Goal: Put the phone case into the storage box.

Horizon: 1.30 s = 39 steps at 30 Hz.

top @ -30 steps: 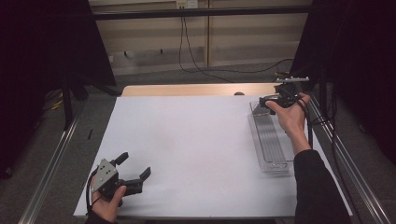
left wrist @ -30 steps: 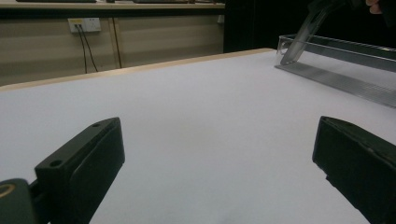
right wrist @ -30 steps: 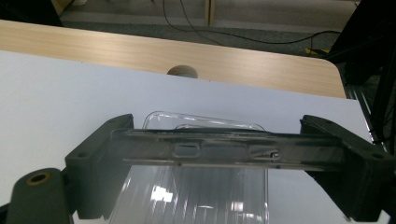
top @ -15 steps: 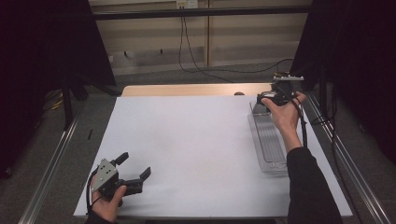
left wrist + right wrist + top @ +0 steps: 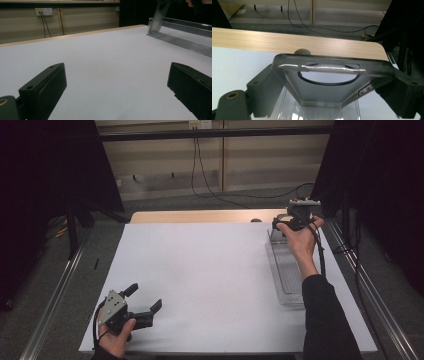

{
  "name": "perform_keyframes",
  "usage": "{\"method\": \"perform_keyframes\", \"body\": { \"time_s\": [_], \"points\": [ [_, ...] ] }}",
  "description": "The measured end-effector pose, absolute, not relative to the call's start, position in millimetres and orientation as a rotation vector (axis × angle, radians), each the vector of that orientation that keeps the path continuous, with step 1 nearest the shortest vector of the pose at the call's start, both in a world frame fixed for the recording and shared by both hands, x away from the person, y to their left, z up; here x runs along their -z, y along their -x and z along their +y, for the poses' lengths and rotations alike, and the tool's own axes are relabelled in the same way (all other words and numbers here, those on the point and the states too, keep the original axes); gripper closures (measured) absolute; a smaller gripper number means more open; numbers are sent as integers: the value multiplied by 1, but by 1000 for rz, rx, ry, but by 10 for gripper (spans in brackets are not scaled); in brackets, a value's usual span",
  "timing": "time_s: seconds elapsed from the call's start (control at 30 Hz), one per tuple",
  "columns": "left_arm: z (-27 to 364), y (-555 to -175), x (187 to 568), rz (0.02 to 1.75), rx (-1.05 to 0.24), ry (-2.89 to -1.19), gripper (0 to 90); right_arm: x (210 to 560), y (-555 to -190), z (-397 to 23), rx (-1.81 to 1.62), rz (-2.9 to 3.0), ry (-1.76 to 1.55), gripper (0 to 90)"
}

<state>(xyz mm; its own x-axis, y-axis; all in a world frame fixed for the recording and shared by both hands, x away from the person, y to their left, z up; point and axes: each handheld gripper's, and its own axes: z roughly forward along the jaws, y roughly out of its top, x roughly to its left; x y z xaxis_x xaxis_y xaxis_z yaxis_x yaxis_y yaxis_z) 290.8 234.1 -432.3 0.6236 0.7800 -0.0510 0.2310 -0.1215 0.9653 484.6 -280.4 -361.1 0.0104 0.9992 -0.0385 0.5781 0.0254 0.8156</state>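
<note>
high view: left gripper (image 5: 145, 306) sits low on the white table sheet (image 5: 200, 270), held in the person's left hand (image 5: 116, 332), jaws spread wide w/ nothing between them. right gripper (image 5: 283, 224) is well apart from it, up over the far end of the clear tray (image 5: 286, 270), w/ the right hand (image 5: 300, 237) wrapped around it; whether its jaws are apart or closed is too small to tell here. the tray runs from just under that gripper back along the forearm.

left gripper view: both black jaws rest near the sheet, far apart, bare sheet between them – nothing gripped. ahead and to the right lies the clear tray (image 5: 180, 32), w/ a grey translucent piece (image 5: 160, 13) standing up at its far end.

right gripper view: the jaws sit against both sides of a smoky translucent phone case (image 5: 329, 75) – clamped on it, case flat-ish, its rim w/ button cutouts pointing away from the gripper and a round opening behind the rim. below the case, the clear tray (image 5: 294, 110). beyond the case rim, a small round knob (image 5: 302, 51) and the bare wooden table edge (image 5: 287, 42).
</note>
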Motion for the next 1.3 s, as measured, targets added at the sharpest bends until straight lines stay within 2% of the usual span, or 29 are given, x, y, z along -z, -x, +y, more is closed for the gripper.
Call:
{"method": "perform_keyframes", "body": {
  "time_s": [1.3],
  "points": [
    [234,-291,433,850,-577,-1669,22,367,-497,-284,-866,1623,-1607,104]
  ]
}}
